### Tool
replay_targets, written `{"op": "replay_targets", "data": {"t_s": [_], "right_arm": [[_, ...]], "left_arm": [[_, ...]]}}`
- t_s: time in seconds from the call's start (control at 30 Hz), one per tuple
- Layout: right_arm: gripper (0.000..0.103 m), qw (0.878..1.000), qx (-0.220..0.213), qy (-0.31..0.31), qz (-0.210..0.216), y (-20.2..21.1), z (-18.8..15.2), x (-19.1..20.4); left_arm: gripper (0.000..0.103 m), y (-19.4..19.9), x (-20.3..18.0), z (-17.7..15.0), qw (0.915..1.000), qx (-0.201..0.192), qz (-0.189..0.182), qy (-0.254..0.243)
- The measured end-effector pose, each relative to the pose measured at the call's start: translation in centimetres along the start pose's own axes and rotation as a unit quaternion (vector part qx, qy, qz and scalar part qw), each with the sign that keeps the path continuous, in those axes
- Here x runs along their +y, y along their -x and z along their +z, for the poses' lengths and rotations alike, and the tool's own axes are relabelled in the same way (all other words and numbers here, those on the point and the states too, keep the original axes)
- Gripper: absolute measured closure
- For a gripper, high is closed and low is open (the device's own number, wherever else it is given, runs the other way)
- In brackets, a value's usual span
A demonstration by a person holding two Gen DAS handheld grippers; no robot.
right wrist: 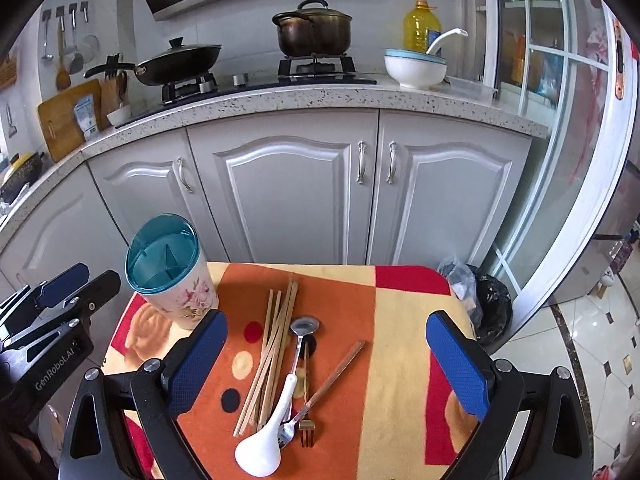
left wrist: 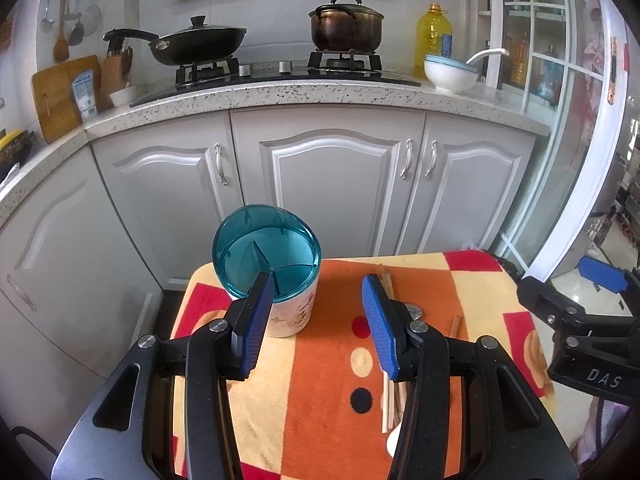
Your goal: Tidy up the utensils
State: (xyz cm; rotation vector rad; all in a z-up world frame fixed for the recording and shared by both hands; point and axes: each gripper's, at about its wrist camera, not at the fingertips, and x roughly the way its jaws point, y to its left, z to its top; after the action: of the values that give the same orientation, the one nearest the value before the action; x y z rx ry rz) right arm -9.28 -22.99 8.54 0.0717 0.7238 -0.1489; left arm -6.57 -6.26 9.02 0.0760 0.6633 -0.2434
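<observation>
A floral utensil holder with a teal divided lid (left wrist: pixel 267 256) (right wrist: pixel 168 270) stands upright at the far left of a small table under a patterned cloth (right wrist: pixel 400 320). On the cloth lie several wooden chopsticks (right wrist: pixel 274 344), a metal spoon (right wrist: pixel 302 332), a white ceramic spoon (right wrist: pixel 266 436), a gold fork (right wrist: pixel 306 408) and a metal fork (right wrist: pixel 320 392), loosely piled. My left gripper (left wrist: pixel 318 308) is open and empty, just right of the holder. My right gripper (right wrist: pixel 326 364) is open and empty above the pile.
Grey kitchen cabinets (right wrist: pixel 288 192) stand close behind the table. The counter above holds a wok (right wrist: pixel 176 62), a pot (right wrist: pixel 314 30), a white bowl (right wrist: pixel 414 66) and an oil bottle (right wrist: pixel 420 26). A black bin bag (right wrist: pixel 486 304) sits right of the table.
</observation>
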Motion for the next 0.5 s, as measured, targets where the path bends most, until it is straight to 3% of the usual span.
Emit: {"op": "replay_targets", "data": {"t_s": [0.5], "right_arm": [[0.003, 1.0, 0.0, 0.01, -0.018, 0.26, 0.66, 0.55]], "left_arm": [[0.057, 0.24, -0.31, 0.27, 1.0, 0.002, -0.007, 0.0]]}}
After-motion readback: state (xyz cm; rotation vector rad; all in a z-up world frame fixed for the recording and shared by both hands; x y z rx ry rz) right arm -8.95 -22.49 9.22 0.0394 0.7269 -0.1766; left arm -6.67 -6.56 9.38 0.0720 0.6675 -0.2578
